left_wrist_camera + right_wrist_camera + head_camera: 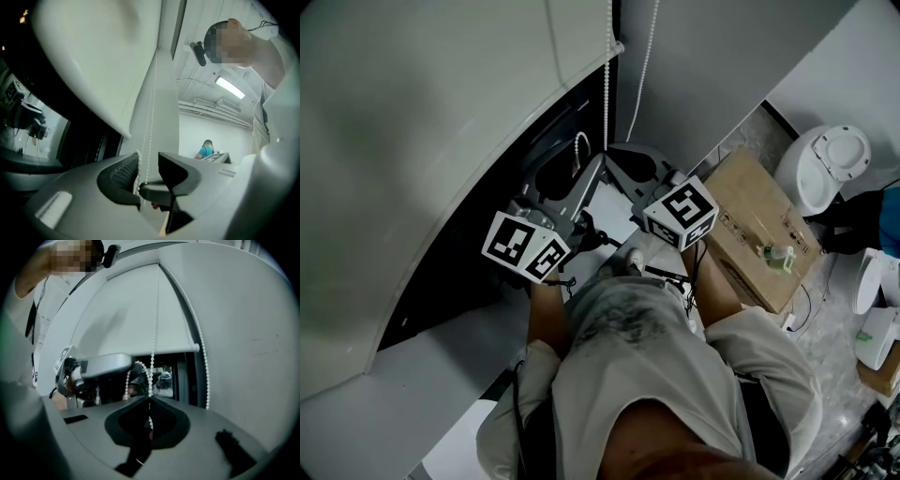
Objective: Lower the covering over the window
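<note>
There is one blind [441, 141], and it is partly down. Its lower edge hangs above the dark open part of the one window [487, 258]. In the right gripper view this edge crosses the middle of the picture, and the glass below it is uncovered.

One bead chain [607, 75] hangs at the right side of the blind. In the head view I count two strands of it, one straight and one more to the right along the wall. In the right gripper view there is also a small loop of it near the other tool.

There are two grippers, and each has one marker cube. The left gripper [149, 168] has its jaws apart. One strand of the chain passes through the gap and lies against the ribbed left pad [124, 171], but it is not squeezed. The right gripper [150, 401] has its jaws closed together on one strand, which goes straight up from them to the blind.

On the floor at the right there is one cardboard box [759, 220]. Just beside it stands one round white device [827, 161].
</note>
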